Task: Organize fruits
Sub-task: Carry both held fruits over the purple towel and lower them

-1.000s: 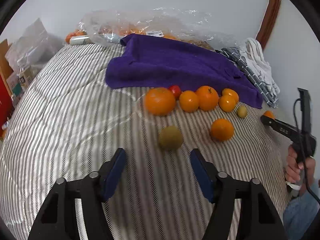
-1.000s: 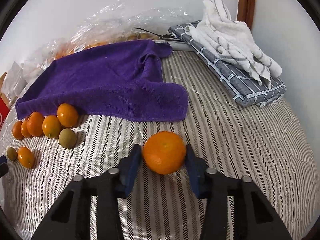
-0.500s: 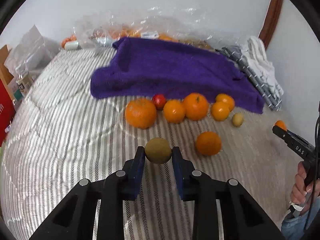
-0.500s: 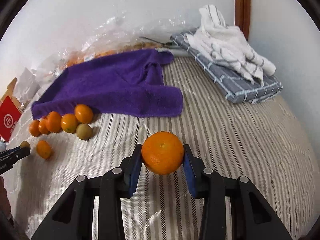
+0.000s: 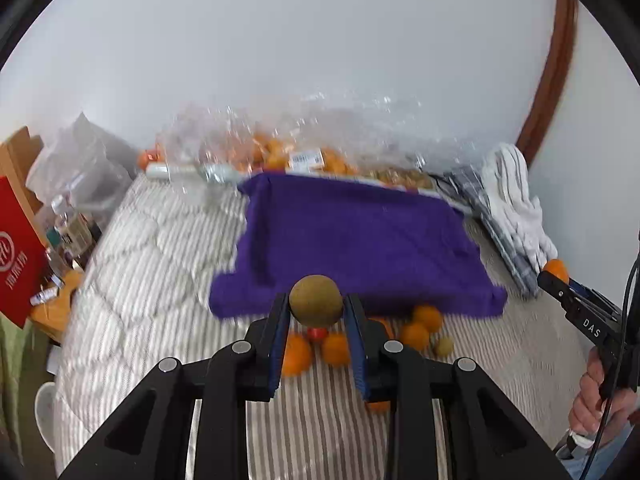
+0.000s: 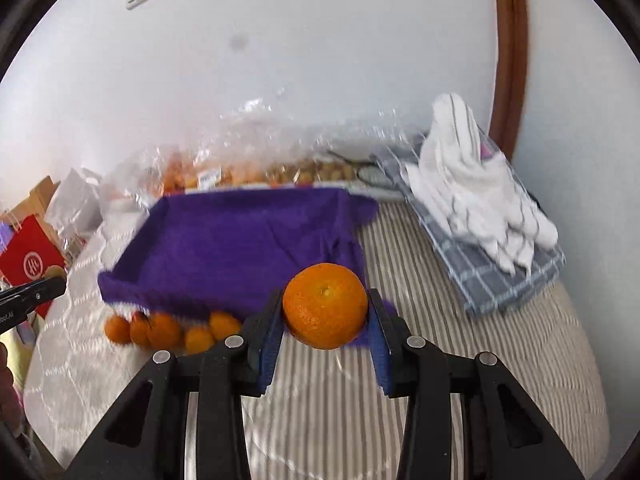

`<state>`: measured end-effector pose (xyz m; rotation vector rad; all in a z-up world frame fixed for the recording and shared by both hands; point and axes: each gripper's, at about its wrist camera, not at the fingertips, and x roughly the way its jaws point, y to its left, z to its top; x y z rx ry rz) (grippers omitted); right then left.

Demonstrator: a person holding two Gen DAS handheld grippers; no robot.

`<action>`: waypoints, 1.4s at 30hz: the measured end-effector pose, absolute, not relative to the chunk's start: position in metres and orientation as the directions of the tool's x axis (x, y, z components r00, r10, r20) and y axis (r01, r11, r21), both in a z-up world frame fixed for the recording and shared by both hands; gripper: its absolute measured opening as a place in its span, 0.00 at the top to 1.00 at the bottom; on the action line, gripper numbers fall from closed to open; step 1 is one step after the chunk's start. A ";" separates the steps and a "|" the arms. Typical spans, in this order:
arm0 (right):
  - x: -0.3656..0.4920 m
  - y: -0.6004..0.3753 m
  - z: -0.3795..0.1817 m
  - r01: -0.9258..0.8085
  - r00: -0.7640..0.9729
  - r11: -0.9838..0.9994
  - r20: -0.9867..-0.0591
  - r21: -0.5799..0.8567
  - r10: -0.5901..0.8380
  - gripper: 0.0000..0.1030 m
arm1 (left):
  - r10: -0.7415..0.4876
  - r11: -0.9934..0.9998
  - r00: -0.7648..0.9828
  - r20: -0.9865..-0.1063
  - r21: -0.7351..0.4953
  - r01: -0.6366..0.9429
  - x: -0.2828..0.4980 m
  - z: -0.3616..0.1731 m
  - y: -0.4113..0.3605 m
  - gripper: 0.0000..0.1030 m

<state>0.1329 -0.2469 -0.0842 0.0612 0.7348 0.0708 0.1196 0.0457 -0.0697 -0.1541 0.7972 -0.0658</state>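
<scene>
The left gripper [image 5: 316, 312] pinches a kiwi [image 5: 316, 300] between its fingers, raised above the bed [image 5: 160, 248]. The right gripper [image 6: 325, 316] pinches an orange [image 6: 325, 311], also lifted. More oranges [image 6: 160, 330] lie by the purple towel [image 5: 360, 240].

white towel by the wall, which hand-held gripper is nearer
Right. The right hand-held gripper, holding an orange, is beside the white towel; the left hand-held gripper is farther over.
</scene>
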 end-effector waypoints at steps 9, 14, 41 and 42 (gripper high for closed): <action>0.190 -0.218 -0.049 -0.083 0.759 0.991 -0.637 0.107 0.133 0.62 | -0.073 0.990 0.733 -0.676 -0.138 -0.029 0.179 -0.034 0.049 0.74; 0.226 -0.207 -0.049 -0.100 0.756 0.989 -0.638 0.109 0.147 0.62 | -0.050 0.991 0.727 -0.684 -0.122 -0.046 0.218 -0.034 0.046 0.74; 0.343 -0.192 -0.130 -0.178 0.658 0.977 -0.725 0.114 0.205 0.62 | -0.080 0.996 0.643 -0.762 -0.092 0.014 0.323 -0.114 0.038 0.74; 0.344 -0.193 -0.132 -0.178 0.655 0.978 -0.729 0.106 0.198 0.62 | -0.080 0.996 0.637 -0.767 -0.090 0.017 0.324 -0.117 0.037 0.74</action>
